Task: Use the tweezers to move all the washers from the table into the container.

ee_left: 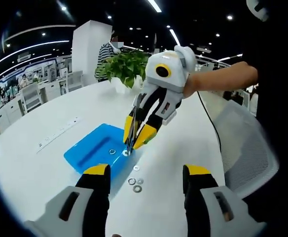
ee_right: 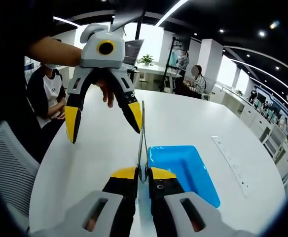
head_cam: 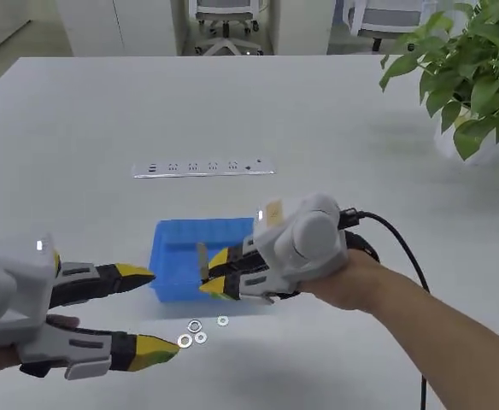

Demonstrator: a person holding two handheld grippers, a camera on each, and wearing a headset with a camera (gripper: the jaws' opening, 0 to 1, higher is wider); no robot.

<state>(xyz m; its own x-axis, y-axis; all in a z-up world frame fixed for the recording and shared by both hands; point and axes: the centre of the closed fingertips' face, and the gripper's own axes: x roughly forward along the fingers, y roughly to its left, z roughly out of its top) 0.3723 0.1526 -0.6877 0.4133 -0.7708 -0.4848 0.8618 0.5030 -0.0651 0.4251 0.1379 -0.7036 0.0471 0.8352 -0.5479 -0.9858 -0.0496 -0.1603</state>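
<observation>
1. Both jaws of the right gripper (ee_right: 143, 174) pinch the tweezers (ee_right: 141, 138), tips over the container's (head_cam: 168, 256) near edge.
2. Four washers (head_cam: 195, 325) lie on the table (head_cam: 232, 111) just nearer the person, behind the tips.
3. Wide open and empty, the left gripper (head_cam: 162, 312) sits beside them.

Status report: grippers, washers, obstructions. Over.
Right gripper shut on tweezers, tips at edge of blue container. Left gripper open, empty. Four washers on table beside container. Nothing in the way.
</observation>
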